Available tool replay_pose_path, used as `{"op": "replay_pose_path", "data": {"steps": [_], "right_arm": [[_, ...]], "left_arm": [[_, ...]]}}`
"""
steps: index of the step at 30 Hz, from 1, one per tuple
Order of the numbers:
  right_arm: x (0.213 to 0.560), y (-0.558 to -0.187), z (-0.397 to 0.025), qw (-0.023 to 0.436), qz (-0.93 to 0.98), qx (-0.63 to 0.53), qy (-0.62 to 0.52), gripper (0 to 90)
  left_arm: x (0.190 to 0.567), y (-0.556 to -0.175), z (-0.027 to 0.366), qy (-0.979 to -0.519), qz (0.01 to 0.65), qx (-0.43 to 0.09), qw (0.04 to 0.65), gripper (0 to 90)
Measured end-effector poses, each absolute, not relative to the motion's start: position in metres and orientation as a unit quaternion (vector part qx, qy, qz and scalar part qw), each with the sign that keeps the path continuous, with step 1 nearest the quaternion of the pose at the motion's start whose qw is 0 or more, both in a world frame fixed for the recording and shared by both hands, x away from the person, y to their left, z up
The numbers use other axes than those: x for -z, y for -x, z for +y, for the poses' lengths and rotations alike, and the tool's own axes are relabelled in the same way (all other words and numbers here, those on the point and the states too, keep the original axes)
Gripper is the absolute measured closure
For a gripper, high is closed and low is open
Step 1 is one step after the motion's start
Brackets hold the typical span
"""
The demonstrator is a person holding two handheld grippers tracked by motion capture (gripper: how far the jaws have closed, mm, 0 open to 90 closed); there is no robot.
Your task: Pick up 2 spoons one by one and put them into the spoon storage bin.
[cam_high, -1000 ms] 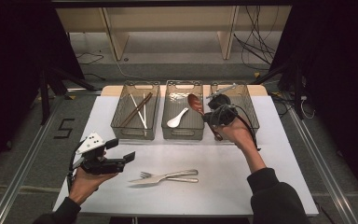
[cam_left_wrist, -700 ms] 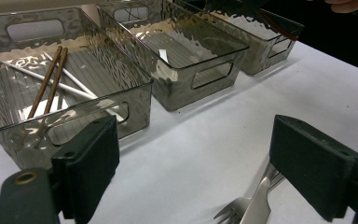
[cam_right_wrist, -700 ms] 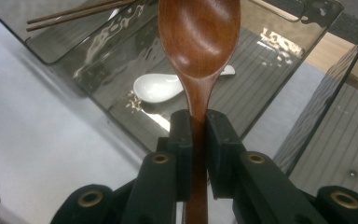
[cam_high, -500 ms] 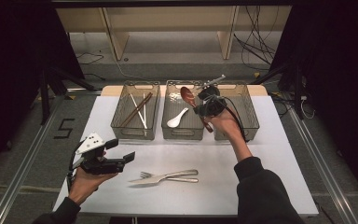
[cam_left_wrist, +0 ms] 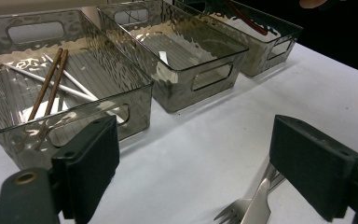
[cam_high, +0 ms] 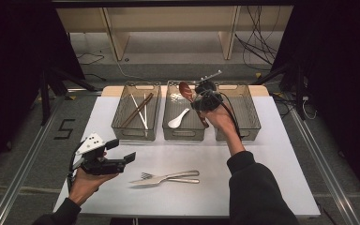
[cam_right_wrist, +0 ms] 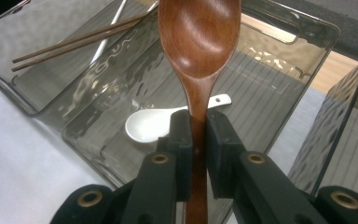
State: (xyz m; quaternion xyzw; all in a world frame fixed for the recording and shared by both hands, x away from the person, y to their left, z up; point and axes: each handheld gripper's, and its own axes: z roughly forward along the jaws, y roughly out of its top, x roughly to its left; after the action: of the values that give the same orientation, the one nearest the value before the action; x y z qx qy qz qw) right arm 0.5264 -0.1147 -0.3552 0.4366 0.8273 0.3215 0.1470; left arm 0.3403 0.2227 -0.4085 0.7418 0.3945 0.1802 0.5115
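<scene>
My right gripper (cam_high: 197,99) is shut on the handle of a brown wooden spoon (cam_high: 185,90), held above the far part of the middle smoky plastic bin (cam_high: 183,134). In the right gripper view the spoon (cam_right_wrist: 199,37) stands bowl-up between the pads of the right gripper (cam_right_wrist: 198,135), and a white ceramic spoon (cam_right_wrist: 144,126) lies in the bin below. My left gripper (cam_high: 122,151) hovers open over the table's front left, with nothing between its jaws. A metal fork and knife (cam_high: 168,177) lie side by side just to its right.
The left bin (cam_high: 133,132) holds brown chopsticks (cam_high: 137,110) and pale ones. The right bin (cam_high: 243,132) stands beside the right hand. In the left gripper view the fork (cam_left_wrist: 235,212) lies near the right jaw, the bins beyond. White tabletop (cam_high: 272,168) spreads in front.
The right gripper has carried the wooden spoon leftward and farther away, from over the right bin to over the middle bin. The left gripper has stayed put.
</scene>
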Motion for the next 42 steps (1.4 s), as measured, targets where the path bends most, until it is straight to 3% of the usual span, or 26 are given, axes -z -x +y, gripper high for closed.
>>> {"op": "replay_pose_path", "data": {"steps": [30, 37, 42], "right_arm": [[0.373, -0.552, -0.097, 0.147, 0.813, -0.313, -0.469, 80.8], [0.371, -0.550, -0.098, 0.135, 0.814, -0.318, -0.467, 55.9], [0.361, -0.535, -0.100, 0.122, 0.833, -0.327, -0.429, 46.6]], "left_arm": [[0.408, -0.340, 0.223, -0.744, 0.390, -0.182, 0.511, 15.5], [0.408, -0.340, 0.223, -0.743, 0.392, -0.181, 0.512, 15.5], [0.408, -0.340, 0.223, -0.744, 0.392, -0.182, 0.510, 15.5]]}}
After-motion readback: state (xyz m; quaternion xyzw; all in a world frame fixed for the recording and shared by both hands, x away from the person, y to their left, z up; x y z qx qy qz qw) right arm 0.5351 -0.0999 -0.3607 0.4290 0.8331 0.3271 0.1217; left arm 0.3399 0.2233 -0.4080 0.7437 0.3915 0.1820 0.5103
